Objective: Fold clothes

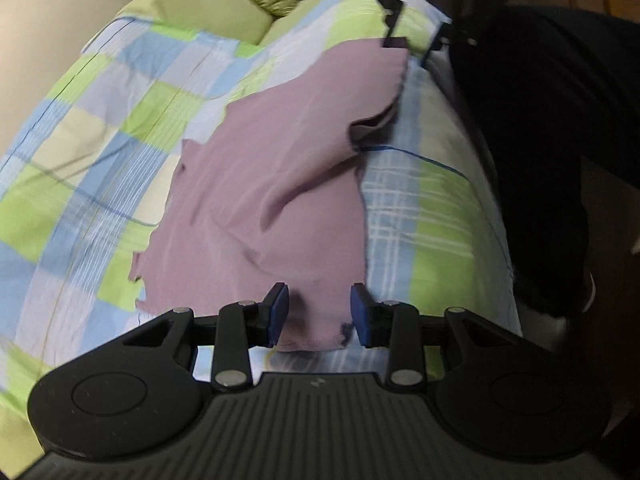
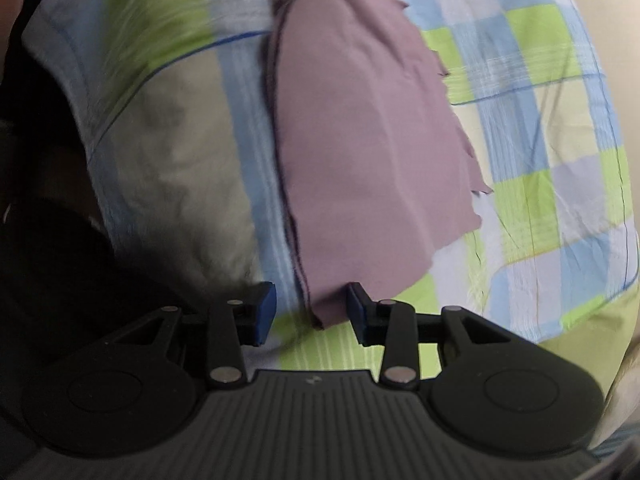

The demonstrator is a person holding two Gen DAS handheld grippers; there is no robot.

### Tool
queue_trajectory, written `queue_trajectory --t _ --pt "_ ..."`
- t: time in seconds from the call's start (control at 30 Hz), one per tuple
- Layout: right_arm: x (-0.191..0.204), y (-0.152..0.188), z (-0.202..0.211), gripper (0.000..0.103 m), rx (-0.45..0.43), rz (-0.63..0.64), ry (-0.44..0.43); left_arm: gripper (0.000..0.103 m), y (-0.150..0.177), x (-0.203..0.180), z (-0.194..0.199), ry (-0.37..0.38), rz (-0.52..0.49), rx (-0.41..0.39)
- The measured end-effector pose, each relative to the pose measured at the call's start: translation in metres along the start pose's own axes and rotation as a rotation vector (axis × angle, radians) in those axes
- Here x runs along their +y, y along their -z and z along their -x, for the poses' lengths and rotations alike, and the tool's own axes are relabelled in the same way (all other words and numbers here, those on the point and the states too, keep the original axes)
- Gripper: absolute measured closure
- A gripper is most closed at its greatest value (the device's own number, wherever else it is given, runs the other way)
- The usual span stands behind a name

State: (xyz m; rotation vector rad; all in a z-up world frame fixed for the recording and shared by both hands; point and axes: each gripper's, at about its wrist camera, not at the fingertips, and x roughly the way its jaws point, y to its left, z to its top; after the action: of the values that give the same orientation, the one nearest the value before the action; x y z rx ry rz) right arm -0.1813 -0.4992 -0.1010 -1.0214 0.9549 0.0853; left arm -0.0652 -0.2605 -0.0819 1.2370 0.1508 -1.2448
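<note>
I'm hovering both open grippers, left gripper [image 1: 319, 314] and right gripper [image 2: 311, 312], over corners of the mauve cloth [image 1: 276, 184] lying on the checked bedsheet [image 1: 100, 152] (thin, slippery-looking); closing carelessly risks pinching sheet too.

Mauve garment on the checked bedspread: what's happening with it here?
A person with a claw in each hand is working on a mauve garment spread over a green, blue and white checked bedspread. The left claw is open, its jaws straddling one corner of the cloth. The right claw is also open at the opposite end, with an edge lying between its jaws. Neither is clamped, and the cloth lies rumpled, with one part doubled over near the far end.
</note>
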Motion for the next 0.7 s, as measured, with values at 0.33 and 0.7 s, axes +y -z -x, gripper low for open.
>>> queue_trajectory --t 0.33,0.7 --pt "0.007 0.001 -0.004 0.07 -0.005 -0.005 0.022 0.06 0.008 -0.015 -0.01 0.011 -0.183 0.051" --pt "0.004 -0.002 -0.009 0.069 -0.021 -0.011 0.038 0.065 0.003 -0.028 -0.02 -0.077 -0.267 0.074"
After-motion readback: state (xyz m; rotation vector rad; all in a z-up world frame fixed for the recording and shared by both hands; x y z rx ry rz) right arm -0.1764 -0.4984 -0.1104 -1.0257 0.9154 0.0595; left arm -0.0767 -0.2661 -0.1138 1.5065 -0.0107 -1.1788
